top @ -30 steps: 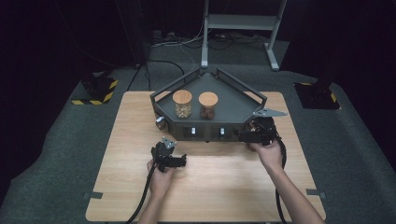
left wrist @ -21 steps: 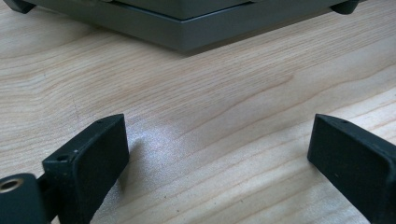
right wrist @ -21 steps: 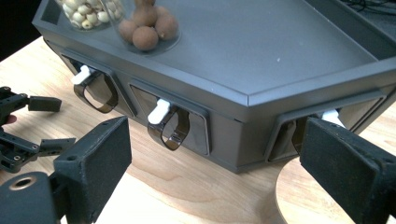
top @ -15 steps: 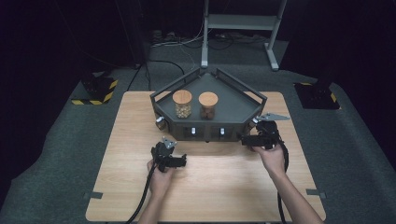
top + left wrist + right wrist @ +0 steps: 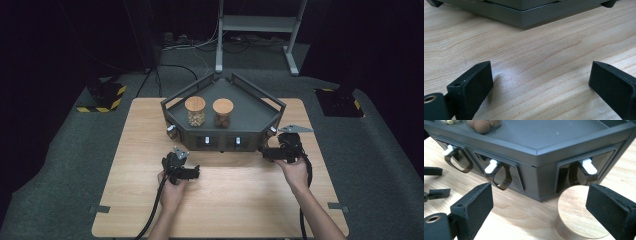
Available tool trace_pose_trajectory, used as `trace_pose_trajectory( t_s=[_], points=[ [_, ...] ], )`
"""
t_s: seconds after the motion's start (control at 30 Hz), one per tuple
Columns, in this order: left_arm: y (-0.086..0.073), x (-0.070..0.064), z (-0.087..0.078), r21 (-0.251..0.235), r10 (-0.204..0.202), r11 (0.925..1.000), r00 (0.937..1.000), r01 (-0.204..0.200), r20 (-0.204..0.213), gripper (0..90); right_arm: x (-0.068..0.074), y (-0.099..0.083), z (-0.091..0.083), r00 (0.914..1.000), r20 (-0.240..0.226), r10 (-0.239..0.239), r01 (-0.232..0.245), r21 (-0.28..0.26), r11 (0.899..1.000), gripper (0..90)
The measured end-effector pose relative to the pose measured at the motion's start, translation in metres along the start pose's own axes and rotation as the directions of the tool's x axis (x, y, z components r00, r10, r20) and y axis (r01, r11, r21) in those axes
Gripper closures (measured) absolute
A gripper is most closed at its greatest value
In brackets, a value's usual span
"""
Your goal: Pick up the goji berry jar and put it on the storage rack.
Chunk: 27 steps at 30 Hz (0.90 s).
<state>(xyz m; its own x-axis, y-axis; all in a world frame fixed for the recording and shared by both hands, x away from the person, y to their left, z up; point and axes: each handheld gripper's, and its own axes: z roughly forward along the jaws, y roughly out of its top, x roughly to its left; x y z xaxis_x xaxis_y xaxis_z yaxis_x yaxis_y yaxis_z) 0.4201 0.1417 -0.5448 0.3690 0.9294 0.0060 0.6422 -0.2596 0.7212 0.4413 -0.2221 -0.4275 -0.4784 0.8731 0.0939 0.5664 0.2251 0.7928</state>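
A dark grey five-sided stand (image 5: 250, 117) sits at the back of the wooden table. On it stand two jars with wooden lids: one with pale pieces (image 5: 195, 111), one with brown balls (image 5: 222, 112). Its front face carries white levers (image 5: 491, 166) over glossy dark spouts. A small wooden-lidded jar (image 5: 579, 212) stands at the stand's right front corner, just ahead of my right gripper (image 5: 539, 200), which is open and low over the table. My left gripper (image 5: 194, 173) is open above bare wood in front of the stand, its fingers (image 5: 474, 82) holding nothing.
Another small jar (image 5: 171, 131) stands at the stand's left front corner. The wooden table (image 5: 225, 210) stretches toward the person, whose hands come in from the near edge. Cables trail from both grippers. Dark floor and a metal frame (image 5: 255, 22) lie behind.
My right gripper has drawn back a little from the stand's right corner toward the person. The left gripper has stayed in place.
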Motion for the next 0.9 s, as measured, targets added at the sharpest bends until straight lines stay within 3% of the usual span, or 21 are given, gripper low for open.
trace_pose_trajectory(
  t_s=[0.9],
  points=[
    [0.0,0.0,0.0,0.0,0.0,1.0,1.0,0.0,0.0,5.4,-0.022,-0.028,0.007,0.9978,0.035,0.057,-0.058,0.033,0.998,7.0]
  ],
)
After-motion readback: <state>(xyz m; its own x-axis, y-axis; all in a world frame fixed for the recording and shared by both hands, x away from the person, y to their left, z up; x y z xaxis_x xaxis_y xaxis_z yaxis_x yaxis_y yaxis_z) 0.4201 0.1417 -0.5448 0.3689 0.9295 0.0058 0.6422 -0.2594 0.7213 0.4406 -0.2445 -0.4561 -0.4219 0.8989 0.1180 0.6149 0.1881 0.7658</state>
